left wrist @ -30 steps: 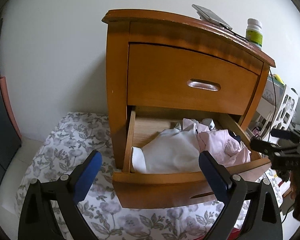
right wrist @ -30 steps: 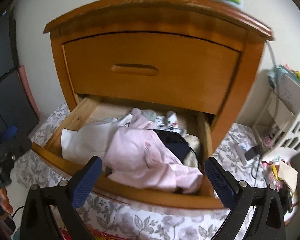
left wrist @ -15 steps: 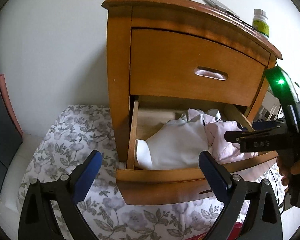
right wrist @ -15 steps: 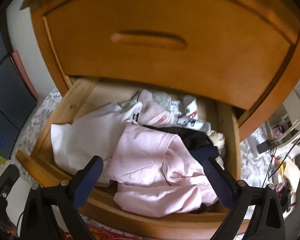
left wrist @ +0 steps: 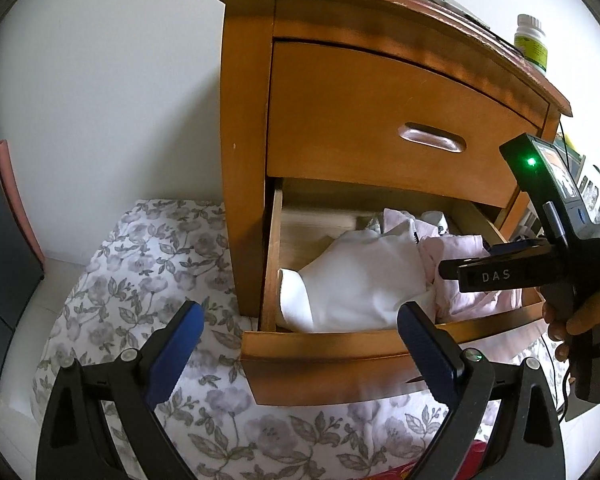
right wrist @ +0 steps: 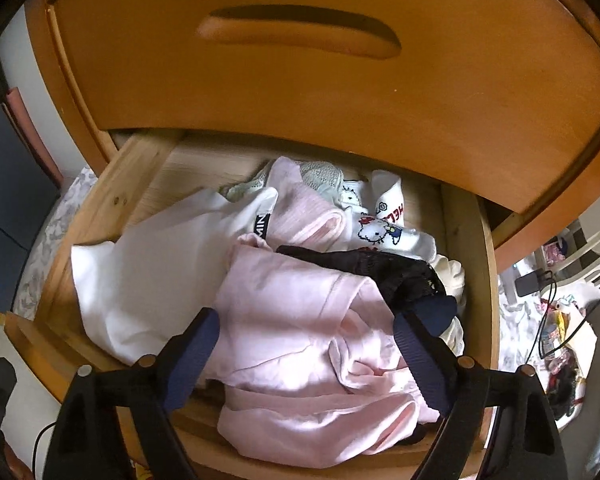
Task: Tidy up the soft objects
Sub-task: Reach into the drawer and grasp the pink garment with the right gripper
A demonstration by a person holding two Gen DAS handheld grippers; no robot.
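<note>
The right hand-held gripper (right wrist: 304, 340) has dropped from facing the nightstand into its open lower drawer (right wrist: 112, 204). Its jaws are narrowing around a crumpled pink garment (right wrist: 300, 312) directly between them, pads not yet pressing; a grab looks imminent. A white garment (right wrist: 148, 272) lies just left. The left hand-held gripper (left wrist: 300, 332) hangs spread and empty before the drawer, barely shifted.

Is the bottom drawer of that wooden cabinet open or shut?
Open. The bottom drawer is pulled out from the wooden cabinet, exposing a rumpled white garment and pink garment inside.
</note>
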